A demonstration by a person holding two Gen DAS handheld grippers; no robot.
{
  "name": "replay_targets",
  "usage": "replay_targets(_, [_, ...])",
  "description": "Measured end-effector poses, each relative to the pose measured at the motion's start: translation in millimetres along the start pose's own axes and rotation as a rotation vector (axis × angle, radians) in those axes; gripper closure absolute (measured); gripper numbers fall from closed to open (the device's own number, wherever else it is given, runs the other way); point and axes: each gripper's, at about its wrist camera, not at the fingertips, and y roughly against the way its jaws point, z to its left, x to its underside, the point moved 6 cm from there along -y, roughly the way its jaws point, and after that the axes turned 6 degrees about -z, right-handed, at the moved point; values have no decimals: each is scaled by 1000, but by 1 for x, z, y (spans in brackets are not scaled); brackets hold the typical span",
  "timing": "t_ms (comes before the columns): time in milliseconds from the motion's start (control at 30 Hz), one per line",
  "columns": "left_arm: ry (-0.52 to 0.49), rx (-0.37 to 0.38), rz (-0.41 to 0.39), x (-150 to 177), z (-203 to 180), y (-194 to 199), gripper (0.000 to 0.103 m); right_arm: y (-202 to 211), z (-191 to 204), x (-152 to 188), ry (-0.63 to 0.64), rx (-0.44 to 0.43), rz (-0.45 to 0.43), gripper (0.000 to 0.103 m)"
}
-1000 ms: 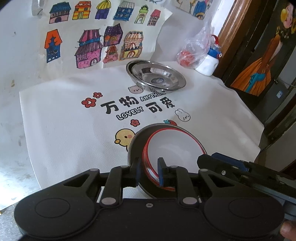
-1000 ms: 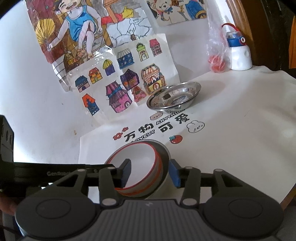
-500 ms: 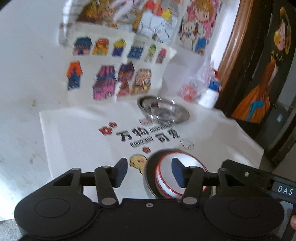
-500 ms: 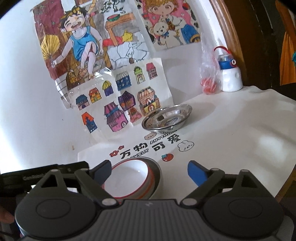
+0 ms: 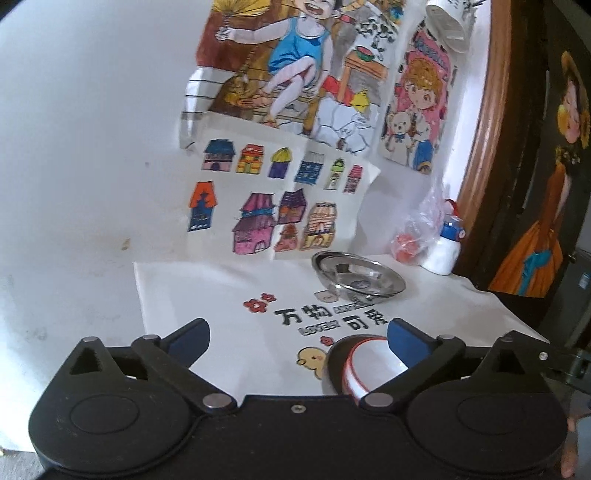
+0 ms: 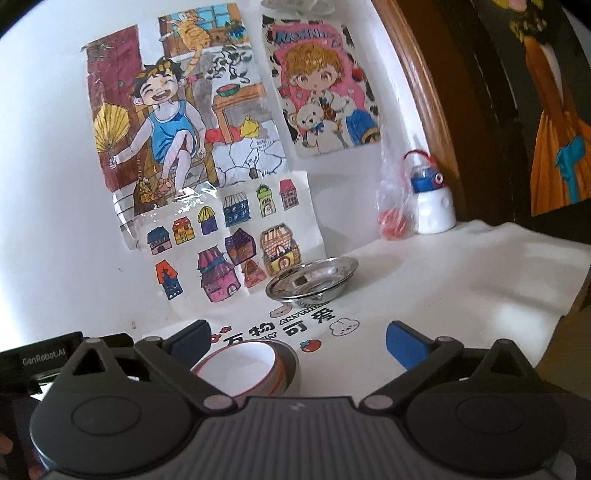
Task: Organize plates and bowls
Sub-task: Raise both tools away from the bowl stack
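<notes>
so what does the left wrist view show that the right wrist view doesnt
Only the left wrist view shows the yellow chick print on the cloth, just left of the bowl.

Only the right wrist view shows the tomato print, the bunny print and the orange cat at the top of the big drawing.

Both show the red-rimmed white bowl nested in a grey one, the steel plate, the white bottle, the house drawings, and open tongs.

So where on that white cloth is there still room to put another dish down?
The widest bare patch is the cloth's right side, right of the steel plate and in front of the white bottle. Another lies left of the printed lettering, towards the wall. It is crowded near the white bowl by both open grippers.
</notes>
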Motion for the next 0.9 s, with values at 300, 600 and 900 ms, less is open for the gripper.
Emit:
replay_targets(300, [14, -75, 16, 22, 7, 17, 1, 20, 10, 22, 67, 19, -13, 0])
replay_targets(600, [-9, -140, -8, 30, 11, 23, 1, 29, 11, 26, 211, 190, -103, 0])
replay_targets(900, [-155, -157, -45, 35, 16, 7, 1, 7, -11, 39, 113, 248, 102, 0])
